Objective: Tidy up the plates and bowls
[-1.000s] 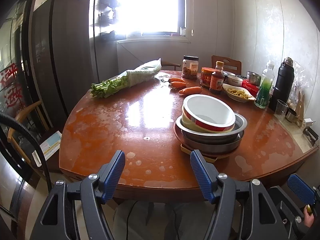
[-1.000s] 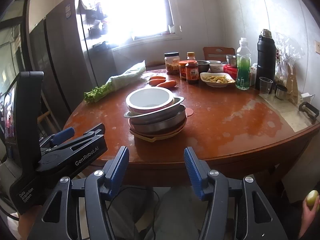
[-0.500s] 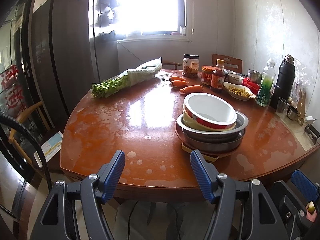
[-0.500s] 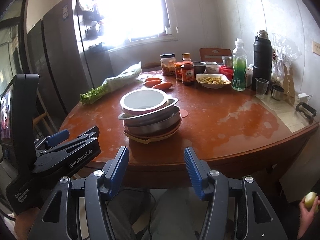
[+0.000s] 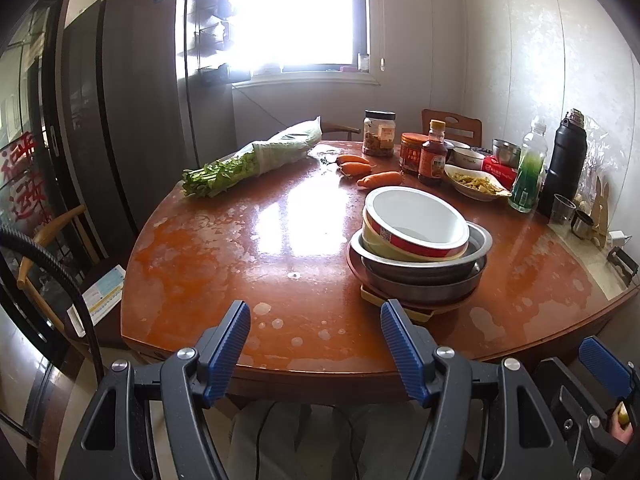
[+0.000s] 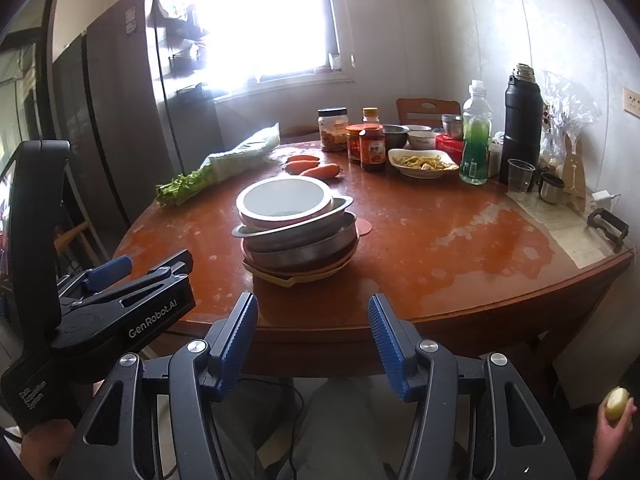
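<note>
A stack of dishes stands on the round wooden table [image 5: 224, 256]: a white bowl with a red and cream outside [image 5: 414, 220] tilts on top, steel bowls [image 5: 424, 276] nest under it, and plates [image 5: 416, 308] lie at the bottom. The right wrist view shows the same white bowl [image 6: 284, 200] and steel bowls [image 6: 304, 240]. My left gripper [image 5: 316, 344] hangs open off the table's near edge, left of the stack. My right gripper [image 6: 314, 336] is open too, in front of the stack, holding nothing.
At the back lie bagged greens [image 5: 256, 156] and carrots [image 5: 360, 170]. Jars [image 5: 378, 132], a sauce bottle [image 5: 432, 158], a dish of food [image 5: 476, 182], a green bottle [image 5: 528, 168], a black flask [image 5: 564, 164] and cups [image 6: 520, 176] crowd the back right. Another hand [image 6: 614, 420] holds something pale yellow.
</note>
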A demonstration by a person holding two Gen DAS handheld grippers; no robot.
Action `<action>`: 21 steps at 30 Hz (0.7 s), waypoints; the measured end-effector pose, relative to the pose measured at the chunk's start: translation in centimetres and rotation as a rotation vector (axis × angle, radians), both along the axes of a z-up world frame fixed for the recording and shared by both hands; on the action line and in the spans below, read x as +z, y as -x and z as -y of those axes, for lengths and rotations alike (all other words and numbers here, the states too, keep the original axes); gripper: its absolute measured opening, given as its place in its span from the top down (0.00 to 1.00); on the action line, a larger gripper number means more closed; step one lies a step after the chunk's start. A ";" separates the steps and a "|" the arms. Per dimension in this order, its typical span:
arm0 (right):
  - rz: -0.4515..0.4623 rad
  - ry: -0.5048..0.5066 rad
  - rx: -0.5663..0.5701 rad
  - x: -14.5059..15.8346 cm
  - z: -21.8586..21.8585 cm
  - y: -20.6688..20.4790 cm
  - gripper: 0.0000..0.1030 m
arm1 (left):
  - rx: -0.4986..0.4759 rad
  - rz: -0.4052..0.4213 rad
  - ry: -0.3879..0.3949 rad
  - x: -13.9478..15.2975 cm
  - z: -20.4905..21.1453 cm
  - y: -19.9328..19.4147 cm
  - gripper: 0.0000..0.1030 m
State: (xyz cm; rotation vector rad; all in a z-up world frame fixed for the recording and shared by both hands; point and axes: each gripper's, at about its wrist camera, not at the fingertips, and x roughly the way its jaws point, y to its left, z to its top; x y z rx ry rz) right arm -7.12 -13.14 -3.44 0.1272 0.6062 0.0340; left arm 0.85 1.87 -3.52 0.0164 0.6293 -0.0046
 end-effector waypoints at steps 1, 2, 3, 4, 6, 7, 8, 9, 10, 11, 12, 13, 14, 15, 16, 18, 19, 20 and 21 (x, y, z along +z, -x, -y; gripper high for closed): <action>-0.001 -0.001 0.001 0.0 0.0 0.0 0.42 | -0.002 -0.001 0.000 0.0 0.0 0.0 0.35; -0.002 -0.002 0.002 0.0 0.0 -0.1 0.42 | -0.003 -0.002 0.002 0.0 0.0 0.0 0.35; -0.002 -0.003 0.002 -0.1 0.0 -0.1 0.42 | -0.003 -0.003 0.003 0.0 0.0 0.0 0.35; -0.004 -0.002 0.003 -0.1 0.0 -0.1 0.42 | -0.003 -0.004 0.005 0.0 0.0 0.0 0.35; -0.005 0.000 0.001 -0.1 0.0 -0.1 0.42 | -0.003 -0.009 0.004 0.0 0.0 -0.2 0.35; -0.007 0.001 0.001 -0.1 0.0 -0.1 0.42 | -0.001 -0.010 0.005 -0.1 0.0 -0.3 0.35; -0.007 0.002 0.001 -0.2 0.0 -0.2 0.42 | 0.001 -0.012 0.006 -0.1 -0.1 -0.3 0.35; -0.006 0.001 0.000 -0.2 0.1 -0.2 0.42 | 0.000 -0.013 0.007 -0.1 -0.1 -0.3 0.35; -0.006 0.002 -0.002 -0.2 0.1 -0.2 0.42 | -0.001 -0.014 0.009 -0.1 -0.2 -0.4 0.35; -0.005 0.003 -0.003 -0.1 0.1 -0.2 0.42 | 0.000 -0.014 0.009 -0.1 -0.2 -0.4 0.35; -0.005 0.003 -0.004 -0.1 0.0 -0.2 0.42 | -0.002 -0.014 0.010 -0.1 -0.2 -0.4 0.35; -0.006 0.003 -0.005 -0.2 0.1 -0.2 0.42 | -0.002 -0.015 0.011 -0.1 -0.2 -0.5 0.35; -0.007 0.004 -0.004 -0.2 0.0 -0.3 0.42 | -0.002 -0.015 0.010 -0.2 -0.2 -0.4 0.35; -0.007 0.004 -0.005 -0.2 0.0 -0.2 0.42 | -0.003 -0.015 0.008 -0.1 -0.2 -0.4 0.35; -0.008 0.006 -0.004 -0.2 0.0 -0.3 0.42 | -0.002 -0.015 0.008 -0.2 -0.2 -0.4 0.35; -0.009 0.007 -0.005 -0.2 0.1 -0.3 0.42 | -0.003 -0.019 0.008 -0.2 -0.2 -0.5 0.35; -0.010 0.008 -0.005 -0.3 0.1 -0.3 0.42 | -0.006 -0.022 0.011 -0.3 -0.2 -0.5 0.35; -0.012 0.008 -0.005 -0.3 0.1 -0.3 0.42 | -0.008 -0.024 0.013 -0.3 -0.1 -0.5 0.35; -0.012 0.007 -0.005 -0.4 0.1 -0.3 0.42 | -0.008 -0.024 0.015 -0.3 -0.1 -0.5 0.35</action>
